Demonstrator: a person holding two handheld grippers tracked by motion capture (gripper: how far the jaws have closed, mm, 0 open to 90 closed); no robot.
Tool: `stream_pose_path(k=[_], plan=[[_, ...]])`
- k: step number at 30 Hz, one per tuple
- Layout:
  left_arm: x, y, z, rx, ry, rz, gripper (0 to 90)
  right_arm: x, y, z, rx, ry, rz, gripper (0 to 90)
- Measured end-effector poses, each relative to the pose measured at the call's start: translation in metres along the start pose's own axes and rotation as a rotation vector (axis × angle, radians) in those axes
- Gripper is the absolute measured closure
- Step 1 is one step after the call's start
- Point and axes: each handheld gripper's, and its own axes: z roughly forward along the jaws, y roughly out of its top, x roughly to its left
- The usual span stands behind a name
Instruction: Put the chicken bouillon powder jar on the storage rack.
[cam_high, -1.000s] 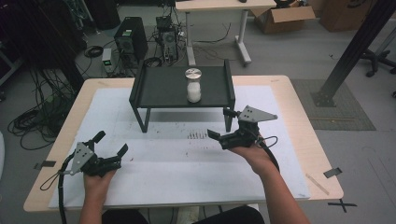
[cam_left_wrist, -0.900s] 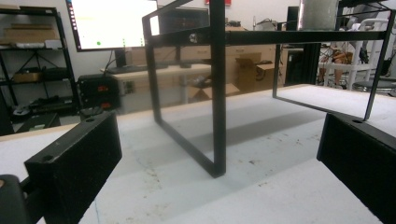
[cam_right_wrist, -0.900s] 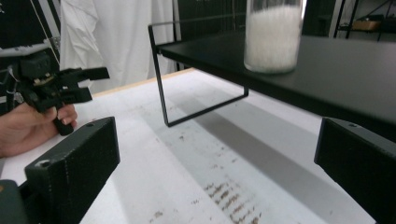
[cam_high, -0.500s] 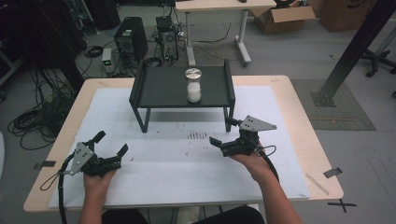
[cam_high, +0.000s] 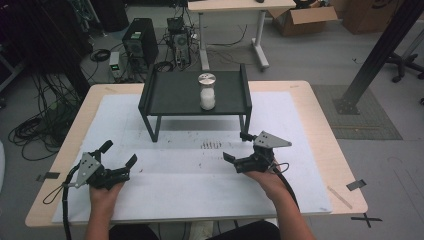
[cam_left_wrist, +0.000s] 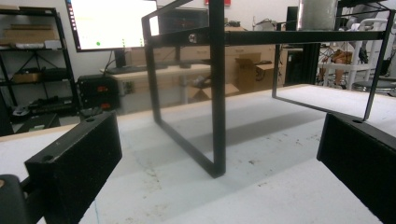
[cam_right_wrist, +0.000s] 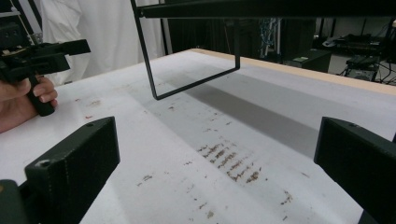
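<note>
A black metal shelf (cam_high: 175, 95) stands at the back middle of the table, its near leg (cam_left_wrist: 217, 93) straight ahead in the left gripper view. On it is a glass jar (cam_high: 207, 92) with a silver lid and white contents, whose base (cam_left_wrist: 317, 14) peeks over the shelf edge. My left gripper (cam_high: 120, 152) rests low on the table's front left, open and holding nothing (cam_left_wrist: 219, 140). My right gripper (cam_high: 236, 146) hovers in front of the shelf's right leg, open and holding nothing (cam_right_wrist: 215, 149). The right gripper view also catches the left gripper (cam_right_wrist: 37, 56) in a hand.
A white sheet (cam_high: 190, 195) covers the wooden table (cam_high: 325, 120), with dark smudges (cam_high: 211, 145) near its middle. The shelf's frame (cam_right_wrist: 191, 84) stands ahead of the right gripper. Floor cables, a computer tower (cam_high: 139, 45) and another desk lie behind the table.
My right gripper has drawn back from the shelf's right leg toward the table's front. The left gripper and the jar have stayed put.
</note>
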Motion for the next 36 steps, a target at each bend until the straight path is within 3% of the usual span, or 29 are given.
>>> stream_pose_path(k=[12,18,30,36], plan=[[0.000,0.000,0.000,0.001,0.000,-0.002,0.4,0.001,-0.020,0.001,-0.017,-0.033,0.004,0.2],[0.000,0.000,0.000,0.002,0.000,-0.002,0.4,0.002,-0.024,-0.004,-0.074,-0.037,0.006,0.5],[0.000,0.000,0.000,0.002,0.000,-0.001,0.4,0.010,-0.028,-0.009,-0.131,-0.033,-0.078,0.1],[0.000,0.000,0.000,0.003,-0.001,-0.001,0.4,0.011,-0.032,-0.016,-0.213,-0.050,-0.085,0.0]])
